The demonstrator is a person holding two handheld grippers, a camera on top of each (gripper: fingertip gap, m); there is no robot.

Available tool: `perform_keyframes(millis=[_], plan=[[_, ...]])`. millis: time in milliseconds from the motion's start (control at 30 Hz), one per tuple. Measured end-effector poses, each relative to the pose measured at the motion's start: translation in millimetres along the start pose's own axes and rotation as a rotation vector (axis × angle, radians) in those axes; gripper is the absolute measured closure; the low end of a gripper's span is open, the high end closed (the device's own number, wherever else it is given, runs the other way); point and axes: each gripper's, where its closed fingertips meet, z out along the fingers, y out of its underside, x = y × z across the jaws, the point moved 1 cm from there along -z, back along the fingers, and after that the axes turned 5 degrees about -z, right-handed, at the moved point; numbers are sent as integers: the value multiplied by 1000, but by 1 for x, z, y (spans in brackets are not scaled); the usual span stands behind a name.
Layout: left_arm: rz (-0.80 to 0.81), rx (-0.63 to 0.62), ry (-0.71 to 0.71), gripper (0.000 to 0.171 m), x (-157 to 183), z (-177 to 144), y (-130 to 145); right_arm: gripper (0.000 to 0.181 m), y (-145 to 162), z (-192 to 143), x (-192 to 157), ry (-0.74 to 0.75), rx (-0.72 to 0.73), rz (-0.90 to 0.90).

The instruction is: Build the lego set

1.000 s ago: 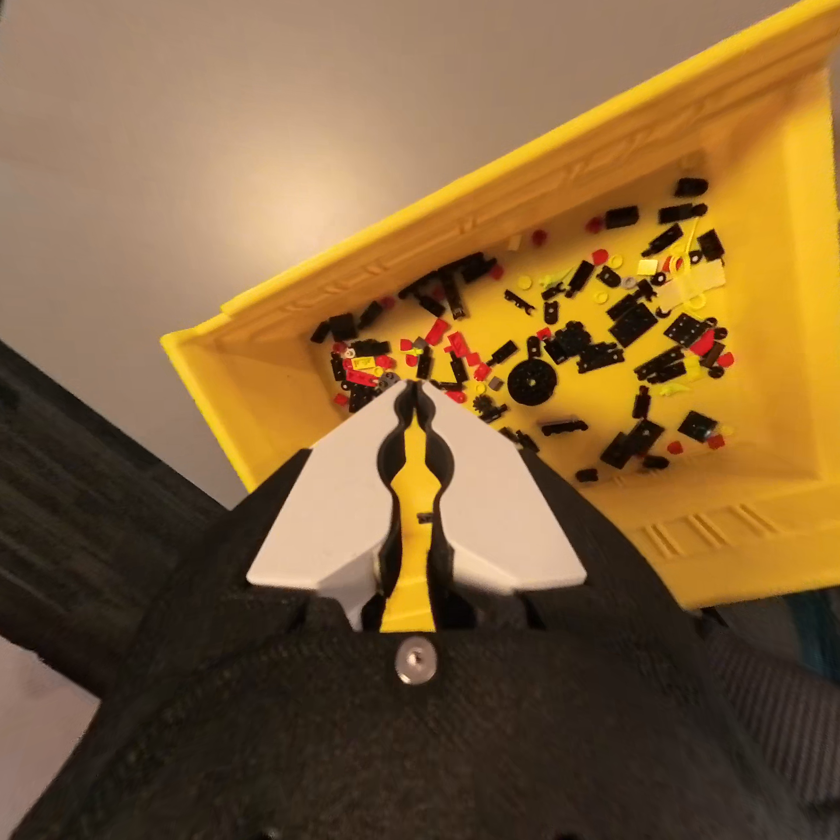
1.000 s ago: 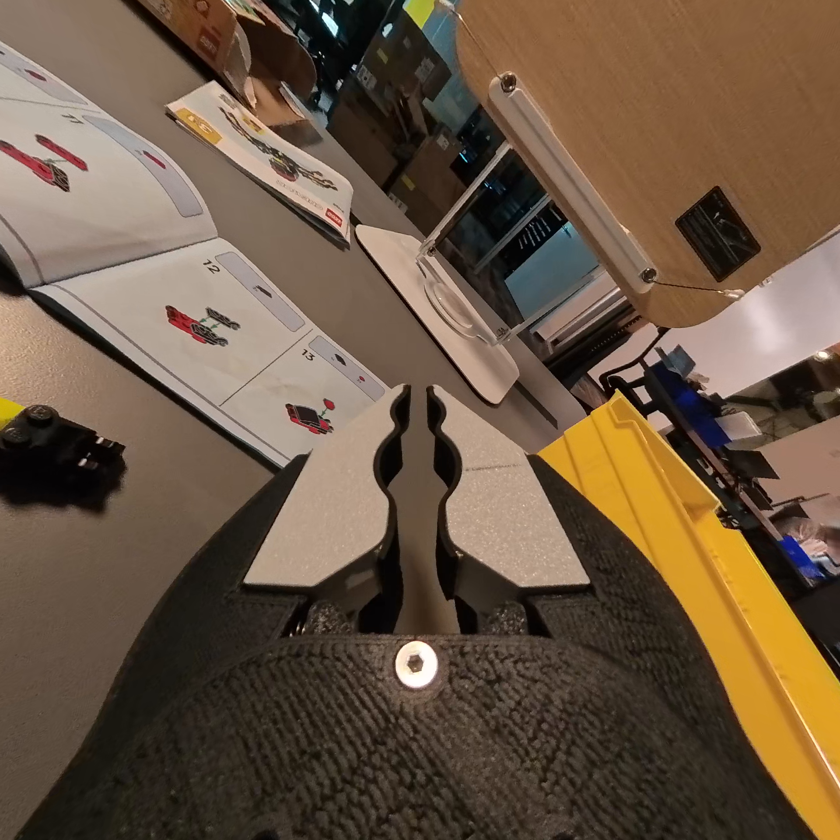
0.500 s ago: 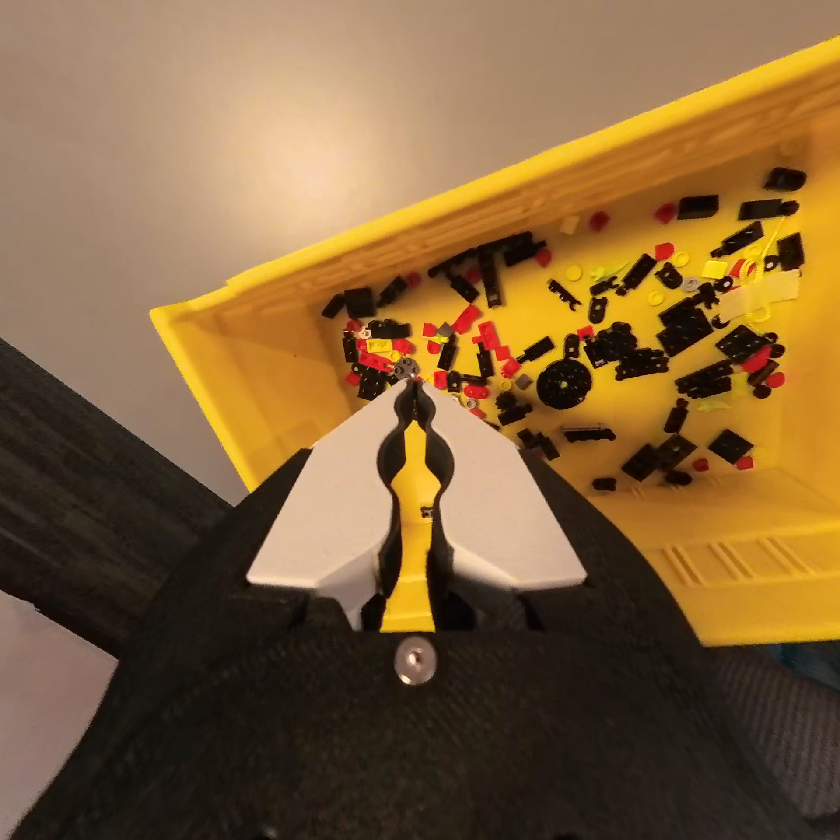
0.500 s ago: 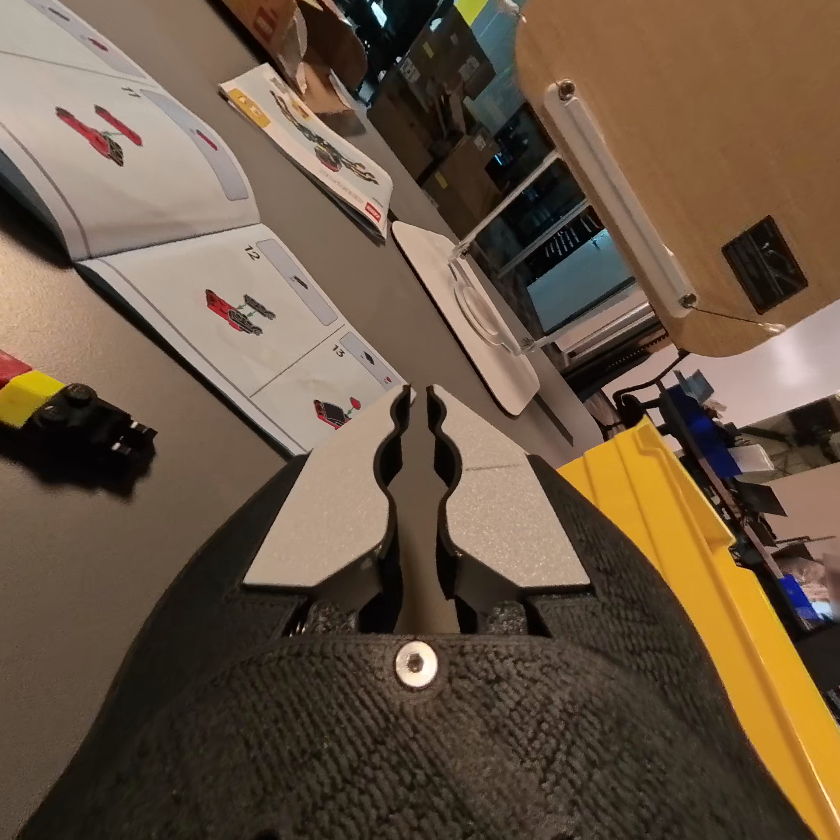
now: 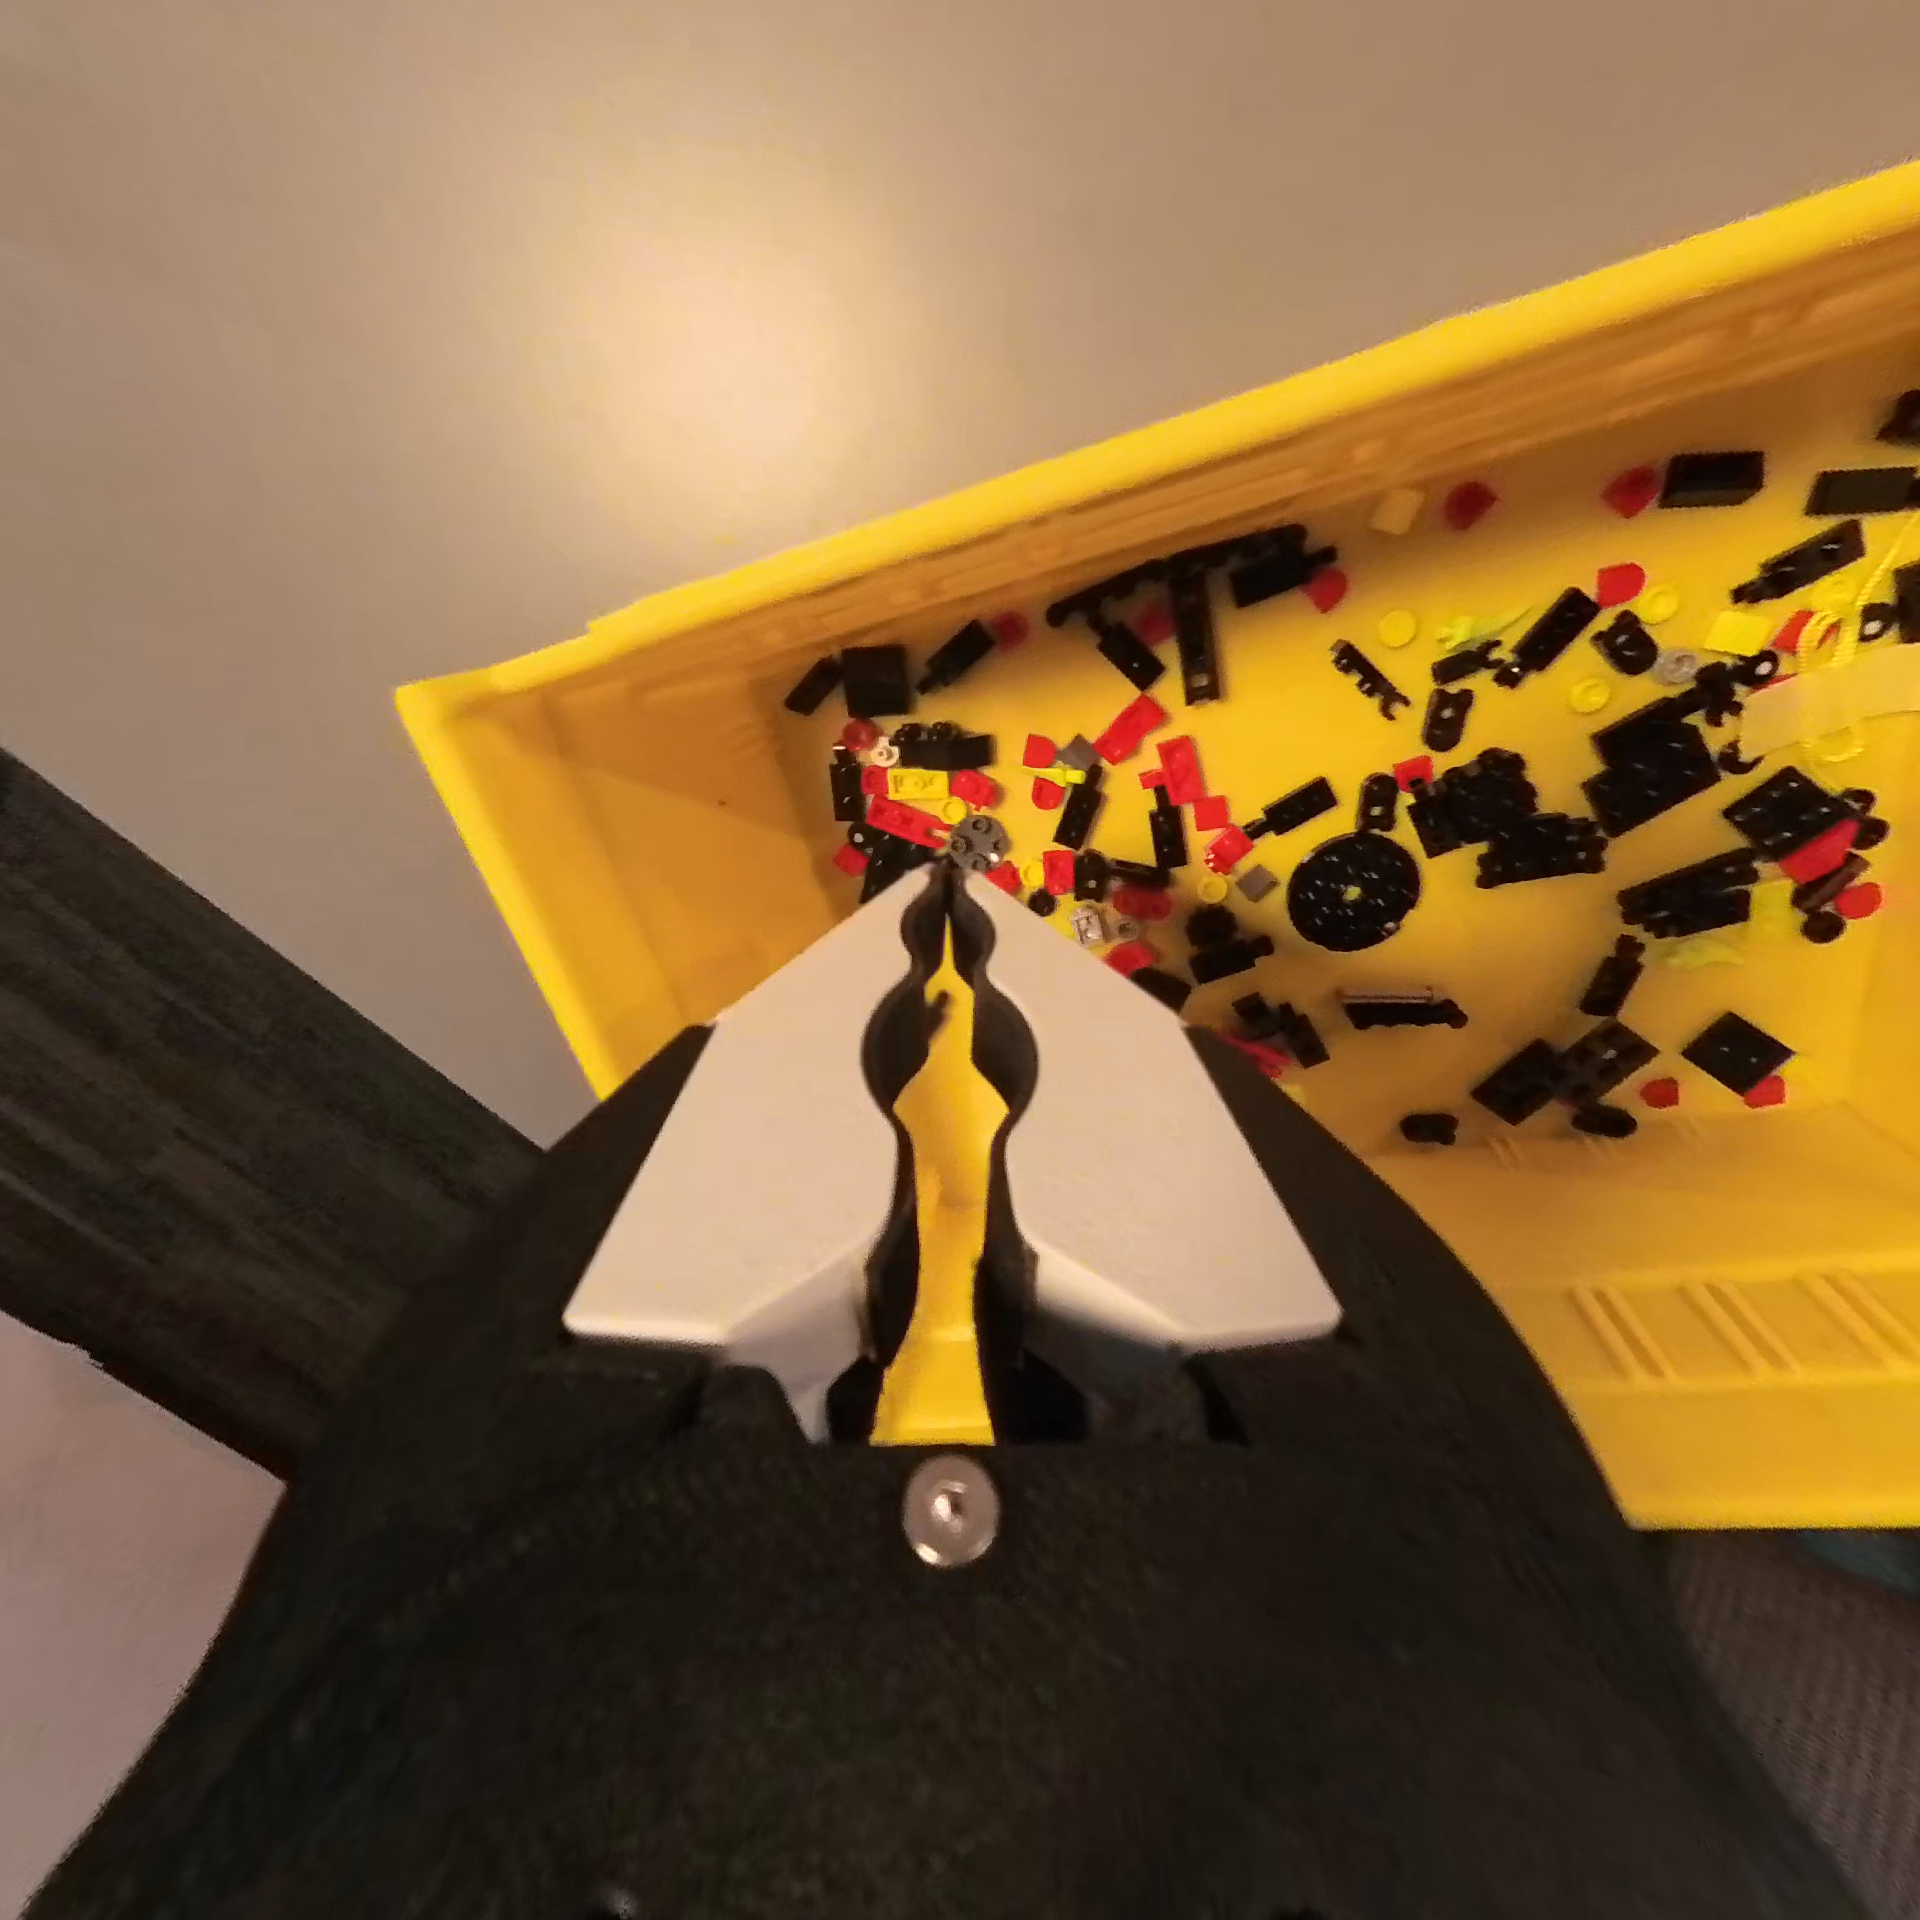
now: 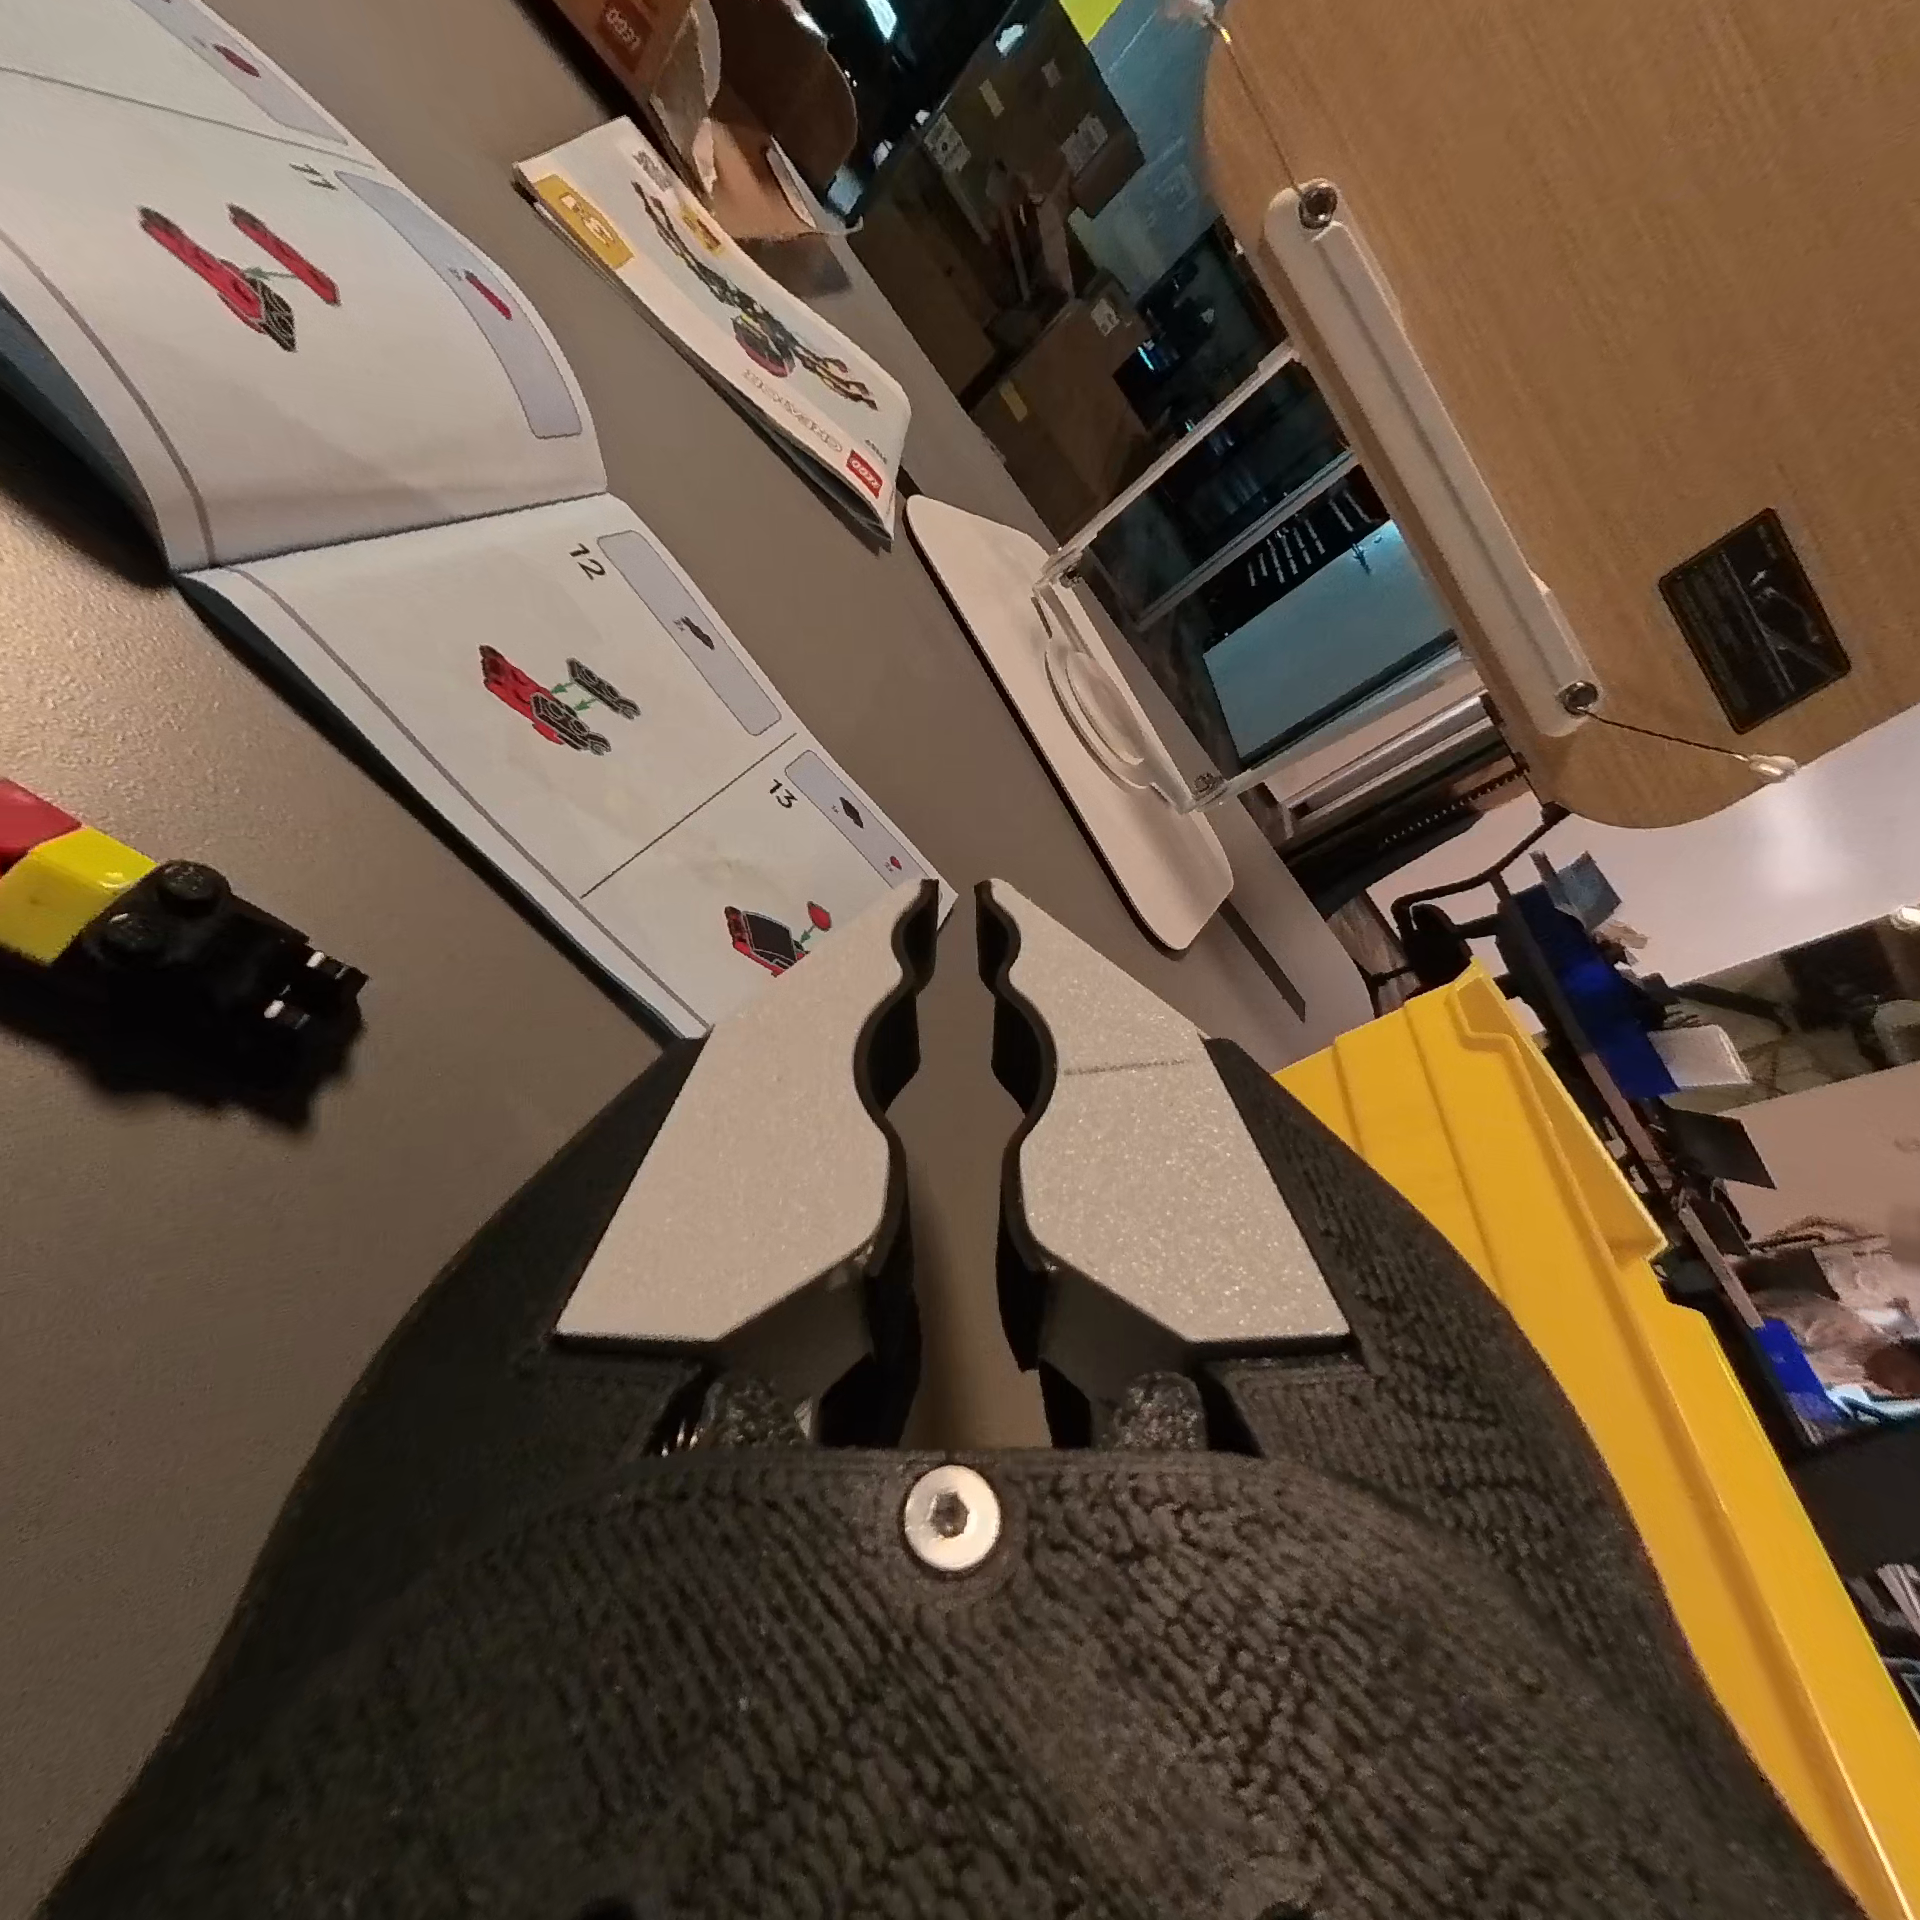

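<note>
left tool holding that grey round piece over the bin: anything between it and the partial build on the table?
Cannot settle it fully. The left tool pinches the small dark grey round piece above the yellow bin. In the right wrist view the partial build sits on bare dark table; only the bin's wall lies between.

Dark grey tabletop [image 6: 208, 1299]; pale wooden panel [image 6: 1610, 312]; stacked cardboard boxes [image 6: 1049, 343] behind

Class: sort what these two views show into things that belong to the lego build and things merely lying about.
Belongs to the build:
yellow bin of loose pieces
grey round piece at the left gripper
open instruction booklet
part-built model
right gripper, empty

Lying about:
second booklet
white stand base
torn cardboard box
</note>
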Motion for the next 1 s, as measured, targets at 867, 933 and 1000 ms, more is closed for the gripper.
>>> perform_keyframes(millis=[867, 933, 1000], plan=[[23, -34, 26, 171, 4, 8, -2, 176, 1, 1, -3, -9, -10, -21], [13, -52, 44, 171, 5, 11, 1, 176, 0, 1, -3, -9, -9, -23], [-6, -87, 57, 171, 3, 16, 7, 176, -1, 1, -4, -11, -3, -24]])
